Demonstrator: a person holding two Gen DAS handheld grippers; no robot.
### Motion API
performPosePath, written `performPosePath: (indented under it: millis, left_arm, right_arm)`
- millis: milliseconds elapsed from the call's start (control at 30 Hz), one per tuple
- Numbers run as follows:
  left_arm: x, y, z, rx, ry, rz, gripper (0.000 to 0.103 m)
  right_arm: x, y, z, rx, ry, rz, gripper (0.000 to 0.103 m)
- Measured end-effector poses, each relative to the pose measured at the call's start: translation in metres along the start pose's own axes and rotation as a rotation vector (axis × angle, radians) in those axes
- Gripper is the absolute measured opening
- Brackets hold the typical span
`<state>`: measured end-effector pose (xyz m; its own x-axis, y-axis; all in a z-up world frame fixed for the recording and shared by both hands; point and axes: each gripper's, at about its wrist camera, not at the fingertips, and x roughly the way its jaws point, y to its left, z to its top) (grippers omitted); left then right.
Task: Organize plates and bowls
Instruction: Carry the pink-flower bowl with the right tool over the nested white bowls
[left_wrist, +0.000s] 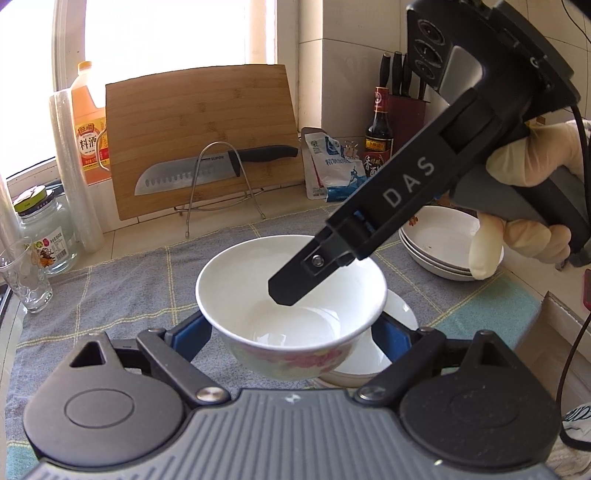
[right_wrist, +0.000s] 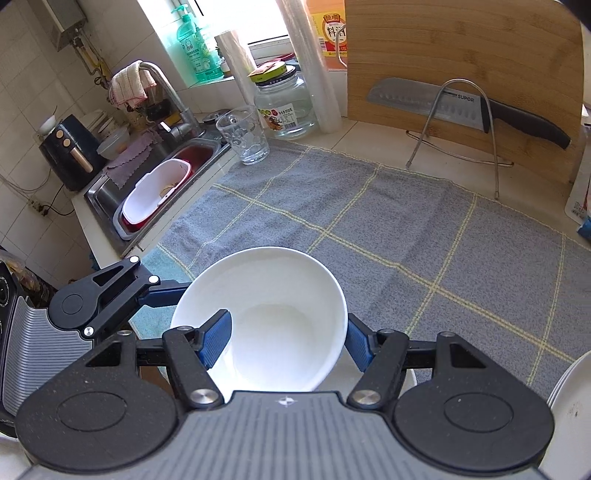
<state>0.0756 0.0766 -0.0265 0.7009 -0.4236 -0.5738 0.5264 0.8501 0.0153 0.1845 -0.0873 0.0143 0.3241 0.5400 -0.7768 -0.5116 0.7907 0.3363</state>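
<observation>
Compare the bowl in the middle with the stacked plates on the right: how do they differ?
The bowl is deep; the stacked plates are shallow. The bowl is a single piece, held by fingers; the stacked plates sit unheld in a pile. Both are white.

- My left gripper (left_wrist: 291, 332): black link arms with silver screws, blue ribbed pads, two round black hubs at 7 and 5 o'clock, grey ribbed housing between.
- My right gripper (right_wrist: 288, 341): the same build; seen from the left wrist, its black finger reads "DAS".
- A cream glove covers my right hand (left_wrist: 532, 206); a black cable trails at 3 o'clock.
</observation>
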Motion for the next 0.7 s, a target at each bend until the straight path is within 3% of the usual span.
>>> performPosePath:
  millis: [700]
  left_arm:
    - [0.023,-0.017,0.003,0.045,0.024,-0.106,0.093]
  right_arm:
    - [-0.016,-0.025,-0.026,0.090,-0.019,-0.072,0.071]
